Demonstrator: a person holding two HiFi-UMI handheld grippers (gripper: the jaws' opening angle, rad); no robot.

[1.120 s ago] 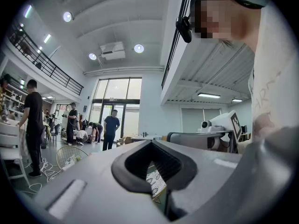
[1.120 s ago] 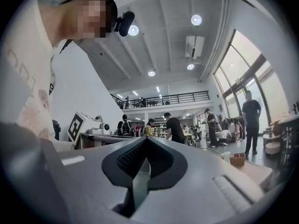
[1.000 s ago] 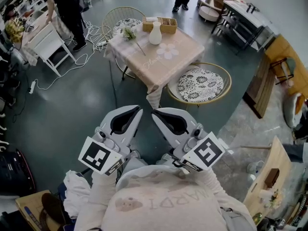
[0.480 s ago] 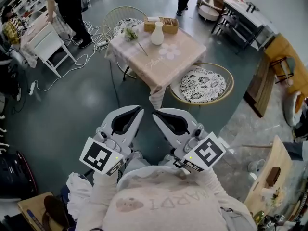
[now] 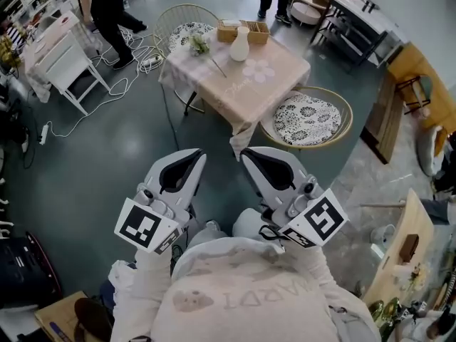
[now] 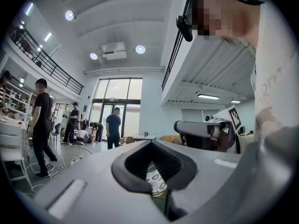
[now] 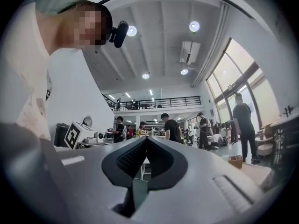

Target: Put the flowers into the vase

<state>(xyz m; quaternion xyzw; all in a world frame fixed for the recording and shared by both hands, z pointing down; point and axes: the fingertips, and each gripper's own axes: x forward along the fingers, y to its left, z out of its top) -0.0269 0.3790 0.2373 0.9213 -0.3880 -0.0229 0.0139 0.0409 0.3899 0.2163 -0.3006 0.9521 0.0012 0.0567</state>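
Left claw (image 5: 199,155) sits low, close to the person's chest. Its jaws are brought together with nothing between them, leaving only a small dark loop behind the tips. Right claw (image 5: 245,152) is just beside it, angled the other way so the two form a V, and its jaws are likewise together and empty. Both are well apart from the tabletop (image 5: 274,91), which stands ahead across the grey floor under a pale pink cloth. On it, the flowers (image 5: 198,45) lie near the far left corner, with a thin stem (image 5: 216,65) just beside them toward the middle. To their right the white vase (image 5: 240,47) stands upright near the far edge, apart from the flowers. A wicker basket (image 5: 246,30) sits just behind the vase. Further right, a round chair (image 5: 308,118) with a patterned cushion stands at the tabletop's near right side.
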